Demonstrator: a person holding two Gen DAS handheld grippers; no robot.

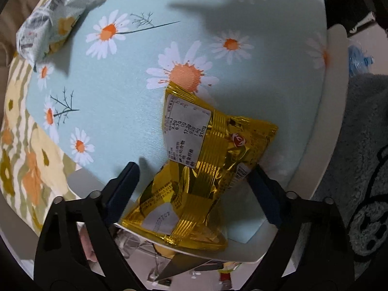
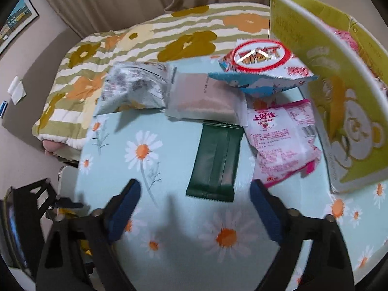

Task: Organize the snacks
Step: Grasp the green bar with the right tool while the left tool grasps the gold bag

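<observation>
The gold snack bag (image 1: 206,160) has a grey label (image 1: 186,131) with a list of numbers; one can be read as 91mg, and the others look like 17.3g and 2.8g. A white patch near the bottom of the bag shows blurry digits that cannot be made out. The pink packet (image 2: 281,143) has the red Chinese words 上好佳 printed near its top. The blue and white bag (image 2: 262,70) has big red letters inside a red ring, but they are too blurred to read.

Daisy tablecloth (image 2: 174,218): bare ahead of right gripper (image 2: 195,208) up to green packet (image 2: 215,162); packets crowd behind, yellow-green box (image 2: 339,101) apparently walling the right.
</observation>
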